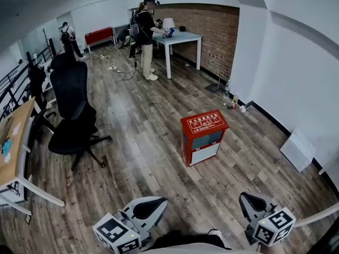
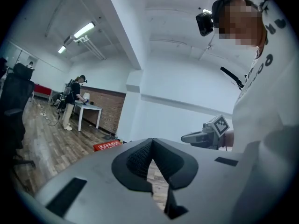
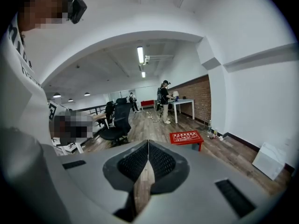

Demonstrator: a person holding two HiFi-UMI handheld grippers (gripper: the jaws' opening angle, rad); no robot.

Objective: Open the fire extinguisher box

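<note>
A red fire extinguisher box (image 1: 204, 136) stands on the wooden floor ahead of me, its lid down, with white print on top and a pale front panel. The box (image 3: 186, 137) also shows in the right gripper view, and a corner of the box (image 2: 107, 146) peeps over the left gripper's body. My left gripper (image 1: 149, 207) is held low at the bottom left, far from the box, its jaws together with nothing between them. My right gripper (image 1: 253, 203) sits low at the bottom right, also shut and empty. The left gripper (image 2: 152, 142) and the right gripper (image 3: 148, 143) show tips touching.
A black office chair (image 1: 73, 110) stands left of the box. A desk edge (image 1: 16, 142) runs along the far left. A white table (image 1: 180, 38) with a person (image 1: 144, 36) at it is at the back, by a brick wall. A white panel (image 1: 299, 150) leans at the right wall.
</note>
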